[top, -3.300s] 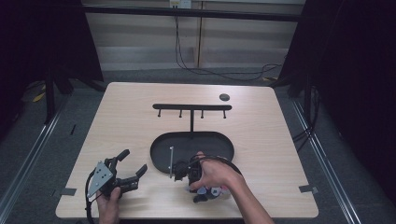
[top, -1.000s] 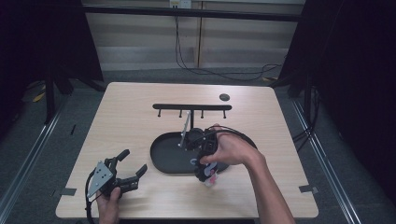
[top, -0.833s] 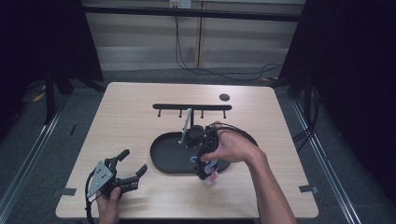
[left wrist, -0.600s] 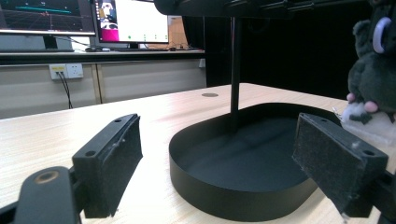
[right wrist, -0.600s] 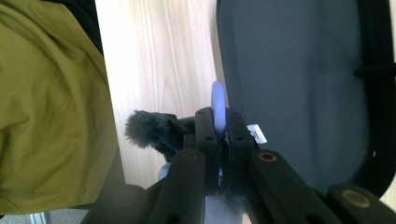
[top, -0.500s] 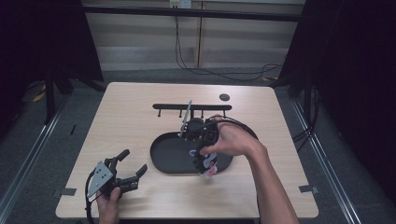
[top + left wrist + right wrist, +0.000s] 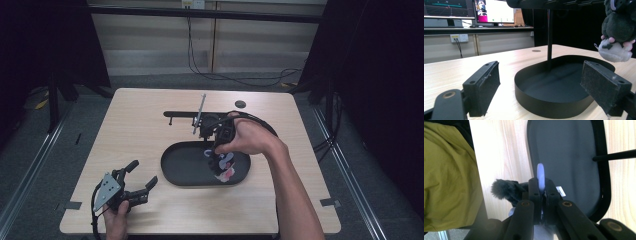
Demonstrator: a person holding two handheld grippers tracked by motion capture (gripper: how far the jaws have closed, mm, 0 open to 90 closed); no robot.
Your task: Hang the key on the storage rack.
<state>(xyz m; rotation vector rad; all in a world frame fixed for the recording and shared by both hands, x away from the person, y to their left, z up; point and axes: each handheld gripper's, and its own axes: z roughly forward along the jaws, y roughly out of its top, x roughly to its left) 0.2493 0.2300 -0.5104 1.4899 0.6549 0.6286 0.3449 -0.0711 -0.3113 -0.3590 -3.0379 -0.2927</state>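
plush toy (image 7: 616, 37) cut off at top edge, rack (image 7: 192, 115) partly behind right hand (image 7: 245, 137)

my matt black jaw pads look rough and flecked, the tray (image 7: 554, 105) is smooth matt black metal, the table (image 7: 135, 135) pale wood grain, the plush toy (image 7: 615, 32) fuzzy cloth.
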